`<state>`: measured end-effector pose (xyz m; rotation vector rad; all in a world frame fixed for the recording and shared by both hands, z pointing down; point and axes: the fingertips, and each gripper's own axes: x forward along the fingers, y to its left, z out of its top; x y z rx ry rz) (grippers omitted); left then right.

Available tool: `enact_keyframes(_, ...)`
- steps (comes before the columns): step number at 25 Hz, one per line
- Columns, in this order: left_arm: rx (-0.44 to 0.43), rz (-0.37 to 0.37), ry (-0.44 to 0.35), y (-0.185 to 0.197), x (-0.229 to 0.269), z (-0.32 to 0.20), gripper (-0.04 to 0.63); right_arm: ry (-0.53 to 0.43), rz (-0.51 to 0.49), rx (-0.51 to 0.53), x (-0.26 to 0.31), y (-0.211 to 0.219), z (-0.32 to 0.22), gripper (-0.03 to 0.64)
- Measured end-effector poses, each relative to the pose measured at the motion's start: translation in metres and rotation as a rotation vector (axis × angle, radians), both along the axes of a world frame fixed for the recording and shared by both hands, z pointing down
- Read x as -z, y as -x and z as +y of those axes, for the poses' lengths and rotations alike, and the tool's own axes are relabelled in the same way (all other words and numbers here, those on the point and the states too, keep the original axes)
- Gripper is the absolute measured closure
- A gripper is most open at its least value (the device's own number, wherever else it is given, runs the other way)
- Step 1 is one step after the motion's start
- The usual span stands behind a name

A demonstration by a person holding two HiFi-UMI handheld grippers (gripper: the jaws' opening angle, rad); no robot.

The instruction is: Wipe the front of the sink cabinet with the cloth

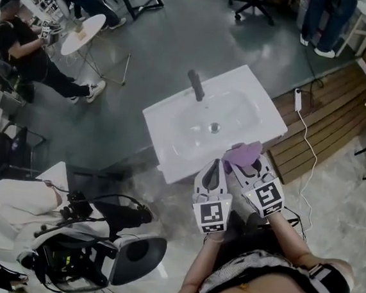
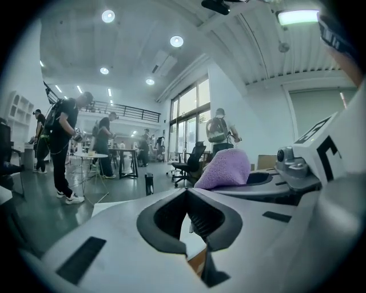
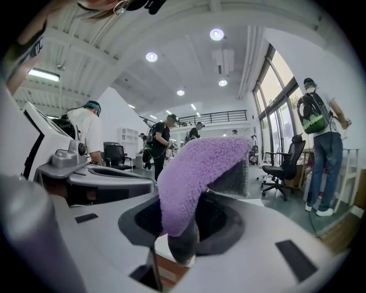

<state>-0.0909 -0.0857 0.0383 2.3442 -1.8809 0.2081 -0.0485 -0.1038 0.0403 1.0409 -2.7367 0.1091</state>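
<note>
1. Purple cloth (image 3: 194,171): sticks up out of the R gripper (image 3: 182,229), then bends over to one side at the top. Long way runs up and away from the jaws.
2. In head view, cloth (image 1: 243,153) points away from the person, toward the white sink (image 1: 166,118). Sits over the sink's front right edge; touching or not, can't tell.
3. R gripper (image 1: 246,163): jaws clamped on the low end of the cloth, w/ the fluffy part poking out past them.
4. L gripper (image 2: 187,194): jaws pressed together, nothing btwn them.
5. In head view, L gripper (image 1: 214,170) sits just beside the R one, near the sink's front edge.
6. Sink bowl: round drain (image 1: 214,127) in the middle, dark tap (image 1: 196,84) at the back.
</note>
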Motion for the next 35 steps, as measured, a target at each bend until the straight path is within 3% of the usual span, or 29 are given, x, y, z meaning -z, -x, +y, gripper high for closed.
enact_keyframes(17, 0.039, -0.004, -0.071, 0.019, 0.053, -0.013, 0.595, -0.1, -0.007, 0.039, 0.058, 0.026, -0.008, 0.448)
enact_keyframes(24, 0.091, -0.024, -0.084, -0.014, 0.064, 0.013, 0.595, -0.148, -0.018, 0.068, 0.073, -0.01, 0.018, 0.448)
enact_keyframes(35, 0.195, -0.06, -0.113, -0.056, 0.1, 0.02, 0.595, -0.208, -0.01, 0.151, 0.11, -0.052, 0.012, 0.448)
